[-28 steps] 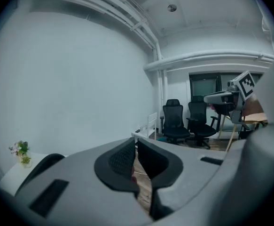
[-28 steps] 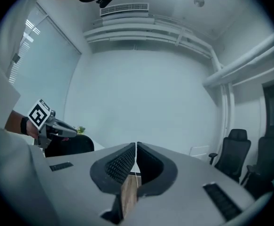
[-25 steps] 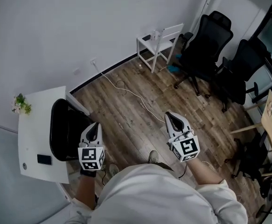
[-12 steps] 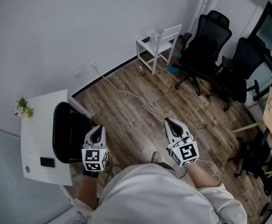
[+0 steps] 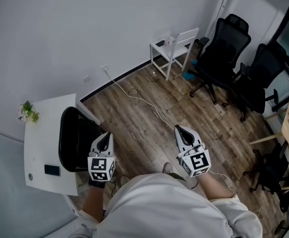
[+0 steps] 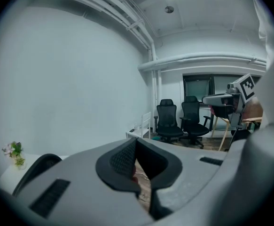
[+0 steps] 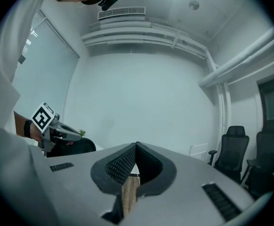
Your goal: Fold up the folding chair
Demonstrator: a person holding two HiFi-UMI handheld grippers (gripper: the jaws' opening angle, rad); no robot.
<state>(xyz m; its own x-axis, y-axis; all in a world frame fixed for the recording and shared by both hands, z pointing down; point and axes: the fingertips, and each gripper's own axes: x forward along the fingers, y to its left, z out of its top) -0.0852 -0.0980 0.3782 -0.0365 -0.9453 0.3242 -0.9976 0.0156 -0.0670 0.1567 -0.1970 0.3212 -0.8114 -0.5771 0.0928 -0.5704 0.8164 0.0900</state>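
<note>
Fingers (image 6: 120,160), black and cross-hatched, meet on left gripper (image 5: 105,136) and right gripper (image 5: 178,128).

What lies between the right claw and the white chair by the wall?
Only wooden floor crossed by a white cable, seen in the head view.

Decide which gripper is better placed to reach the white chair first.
Right, probably: the white chair stands by the far wall, nearer the right gripper than the left gripper. Both are shut and empty.
</note>
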